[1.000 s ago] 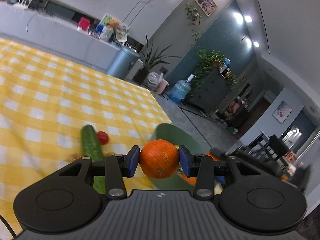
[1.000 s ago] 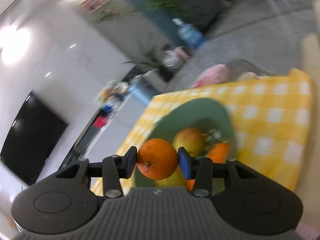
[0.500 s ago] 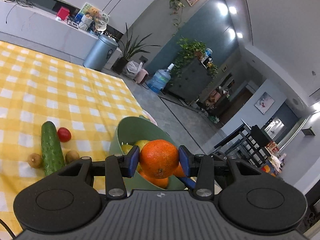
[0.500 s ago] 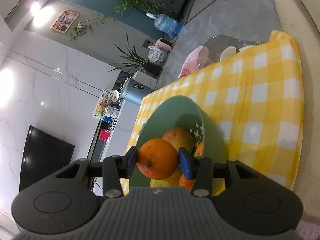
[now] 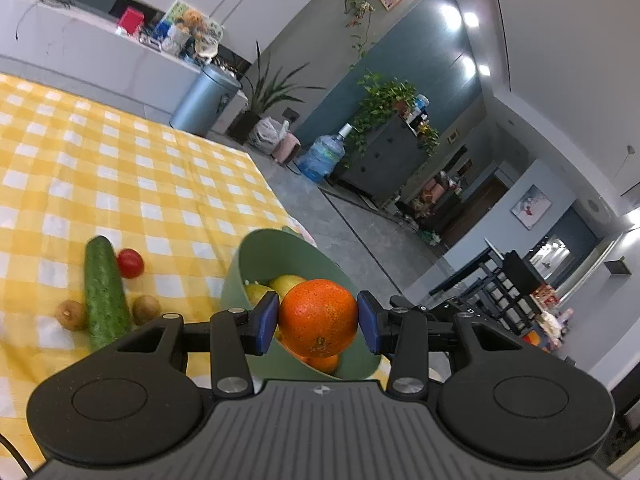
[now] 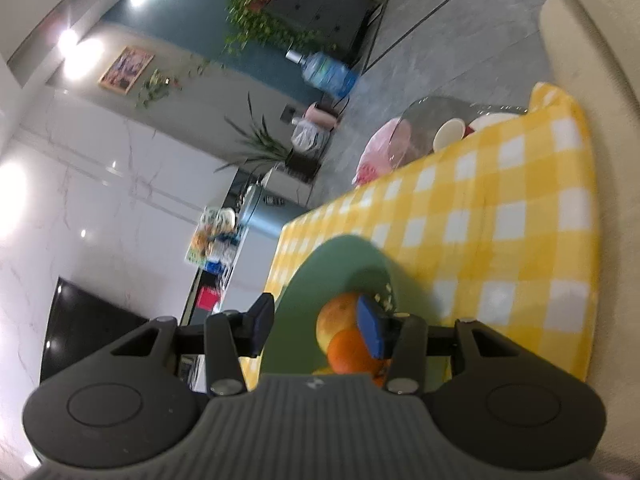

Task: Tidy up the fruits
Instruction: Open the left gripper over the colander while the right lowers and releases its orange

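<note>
My left gripper (image 5: 318, 318) is shut on an orange (image 5: 318, 317) and holds it over the near rim of the green bowl (image 5: 280, 252), which holds yellow and orange fruit. In the right wrist view my right gripper (image 6: 318, 322) is open and empty above the same green bowl (image 6: 340, 256). An orange (image 6: 348, 350) lies in the bowl below it, beside a yellow-orange fruit (image 6: 336, 318).
On the yellow checked tablecloth (image 5: 120, 168) left of the bowl lie a cucumber (image 5: 104, 288), a cherry tomato (image 5: 130, 263) and two kiwis (image 5: 72, 314). The table edge runs just behind the bowl. A glass bowl (image 6: 440, 128) stands off the table's far side.
My right gripper has opened and let its orange drop into the bowl. My left gripper has stayed shut on its orange and moved over the bowl.
</note>
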